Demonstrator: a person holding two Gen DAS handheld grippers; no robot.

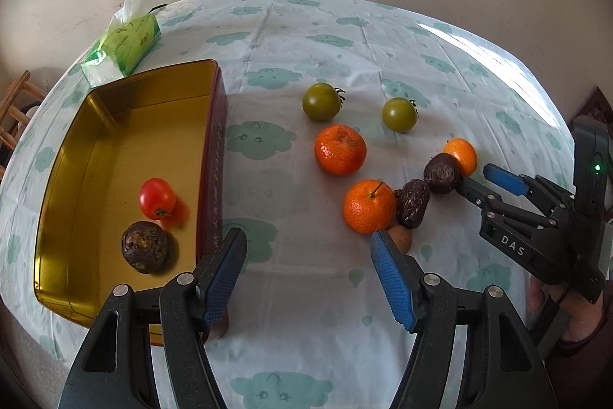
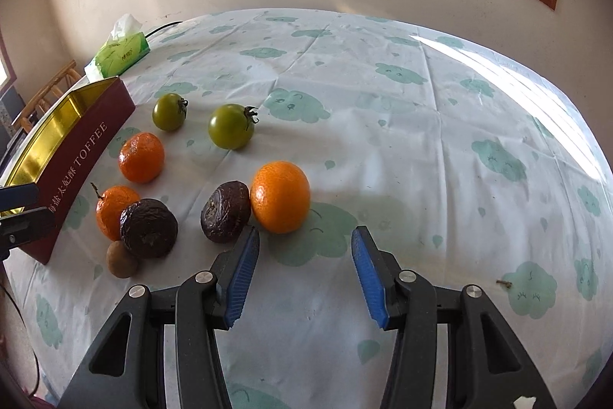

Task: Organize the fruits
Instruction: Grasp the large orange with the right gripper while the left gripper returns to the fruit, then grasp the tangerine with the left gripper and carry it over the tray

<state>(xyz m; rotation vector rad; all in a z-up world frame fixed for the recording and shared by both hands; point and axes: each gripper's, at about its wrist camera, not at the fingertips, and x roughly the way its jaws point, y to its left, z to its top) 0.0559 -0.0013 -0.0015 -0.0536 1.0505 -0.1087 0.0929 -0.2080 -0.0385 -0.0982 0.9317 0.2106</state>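
Note:
A gold-lined toffee tin (image 1: 115,125) at the left holds a red tomato (image 1: 157,198) and a wrinkled dark passion fruit (image 1: 145,247). On the cloth lie two green tomatoes (image 1: 322,101) (image 1: 399,114), three mandarins (image 1: 340,149) (image 1: 368,206) (image 1: 461,156), two more passion fruits (image 1: 441,174) (image 1: 413,203) and a small brown fruit (image 1: 401,237). My left gripper (image 1: 306,244) is open and empty beside the tin's near corner. My right gripper (image 2: 304,240) is open and empty, just short of the near mandarin (image 2: 280,196), its left finger beside a passion fruit (image 2: 226,211). It also shows in the left wrist view (image 1: 481,179).
A green tissue pack (image 1: 122,45) lies behind the tin, also in the right wrist view (image 2: 120,54). The tin's red side (image 2: 82,156) stands at the left in the right wrist view. A wooden chair (image 1: 15,106) is off the table's left edge. A wall with a window is behind.

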